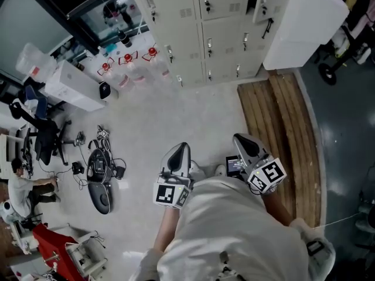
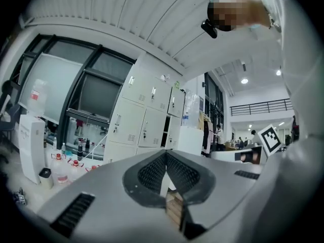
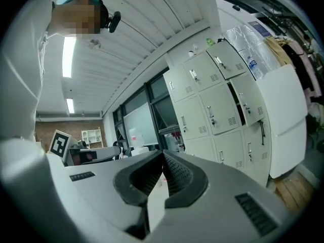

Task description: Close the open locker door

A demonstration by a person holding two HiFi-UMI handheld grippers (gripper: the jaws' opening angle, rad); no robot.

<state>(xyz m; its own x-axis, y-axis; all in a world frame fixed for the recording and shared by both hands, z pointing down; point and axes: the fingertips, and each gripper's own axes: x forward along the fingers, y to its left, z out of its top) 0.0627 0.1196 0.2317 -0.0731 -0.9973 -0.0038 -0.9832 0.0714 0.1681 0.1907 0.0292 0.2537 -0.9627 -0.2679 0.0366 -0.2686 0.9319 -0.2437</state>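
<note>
Well back from lockers (image 1: 222, 34): left gripper (image 1: 180, 148), right gripper (image 1: 241, 139) both closed, empty; locker door (image 1: 304, 25) stands wide; bare floor (image 1: 193, 116) between.

- No text, number or brand is legible in any view.
- Marker cube (image 1: 268, 175): black-and-white square pattern only, no letters.
- Blue-and-white sheet (image 3: 260, 29) on top of the lockers (image 3: 212, 100): print too small to read.
- Red-and-white label (image 2: 34, 91) on a translucent container: blurred.
</note>
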